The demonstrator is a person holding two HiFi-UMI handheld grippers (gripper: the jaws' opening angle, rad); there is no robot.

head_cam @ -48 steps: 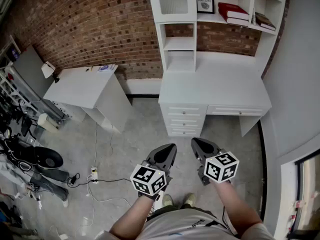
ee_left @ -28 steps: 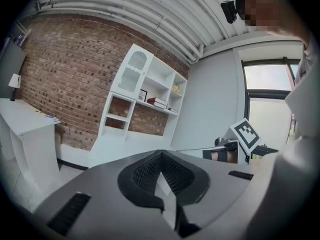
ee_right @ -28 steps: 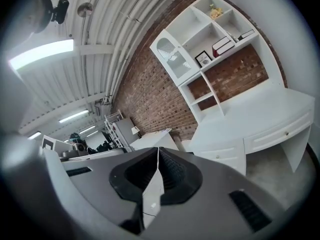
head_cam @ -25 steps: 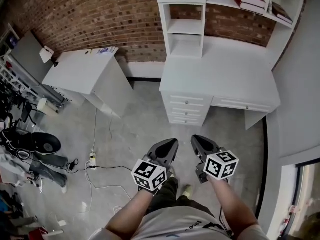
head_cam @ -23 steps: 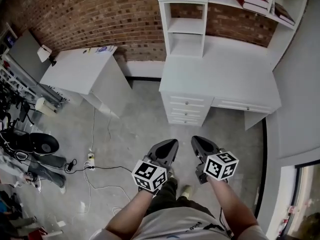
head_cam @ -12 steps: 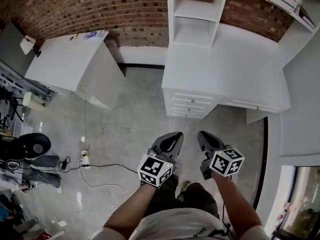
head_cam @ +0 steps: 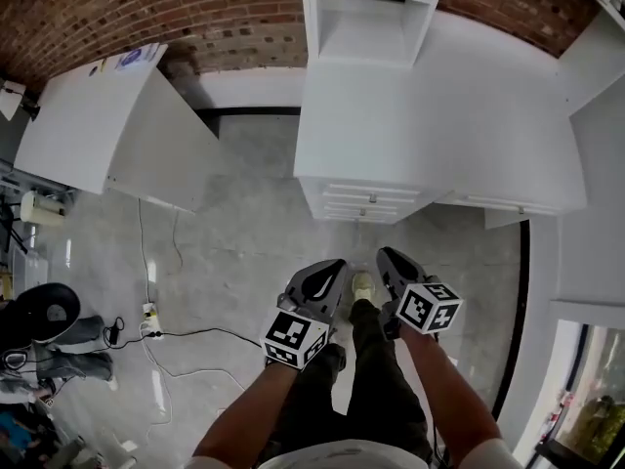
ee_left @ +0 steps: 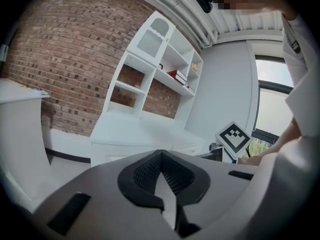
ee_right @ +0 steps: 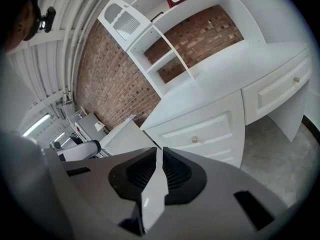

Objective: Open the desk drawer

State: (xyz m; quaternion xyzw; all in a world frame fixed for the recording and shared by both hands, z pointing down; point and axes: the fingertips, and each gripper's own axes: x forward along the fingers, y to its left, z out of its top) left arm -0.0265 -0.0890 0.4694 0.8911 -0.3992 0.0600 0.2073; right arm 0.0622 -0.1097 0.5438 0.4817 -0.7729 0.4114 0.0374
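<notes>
Straight ahead of my right hand-held gripper (head_cam: 387, 256), clenched on nothing, the desk drawer (head_cam: 366, 198) faces me, its front crosswise and its knob (ee_right: 195, 139) just right of centre. The left hand-held gripper (head_cam: 339, 265), likewise clenched and empty, sits slightly farther.

Ahead of the left hand-held gripper (head_cam: 338, 266), grey with black pads, we see a white surface (head_cam: 439, 115) and white drawers (head_cam: 369, 201), their knobs (ee_right: 194, 139) perhaps pale gold. Beyond them the wall (head_cam: 146, 8) is red-brown brick. Beneath lies mottled grey floor (head_cam: 244, 252). Its marker cube (head_cam: 294, 339) bears black-and-white squares.
</notes>
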